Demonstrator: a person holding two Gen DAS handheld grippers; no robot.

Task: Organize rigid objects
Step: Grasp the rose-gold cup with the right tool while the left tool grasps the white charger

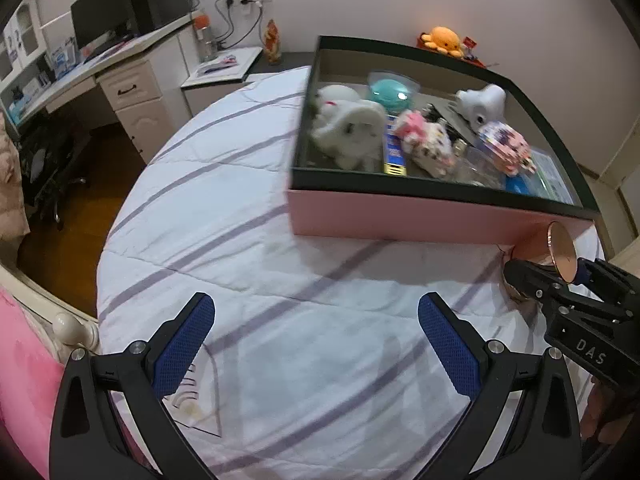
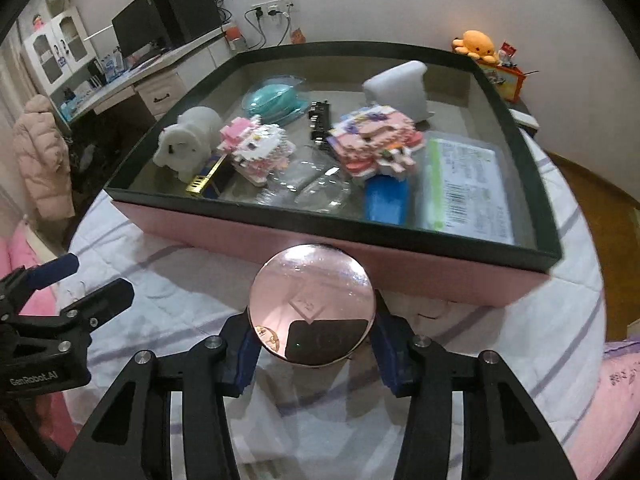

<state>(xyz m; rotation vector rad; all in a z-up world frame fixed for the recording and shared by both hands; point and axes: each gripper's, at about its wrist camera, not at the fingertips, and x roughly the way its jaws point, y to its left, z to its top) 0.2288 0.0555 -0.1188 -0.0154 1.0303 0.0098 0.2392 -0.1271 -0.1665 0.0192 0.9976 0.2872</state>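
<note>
My right tool (image 2: 312, 344) is clamped on a round pink mirror (image 2: 311, 304), just in front of the box (image 2: 280, 236) on the bed (image 1: 280, 320). My left tool (image 1: 316, 344) hangs apart and empty beside it.

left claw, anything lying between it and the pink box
Nothing: only bare striped bedsheet between the left claw and the pink box, shown in the left wrist view.

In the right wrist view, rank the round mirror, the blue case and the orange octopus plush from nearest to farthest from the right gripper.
1. Round mirror, between the right gripper's pads.
2. Blue case, inside the box by its near wall.
3. Orange octopus plush, beyond the box, far right.
</note>
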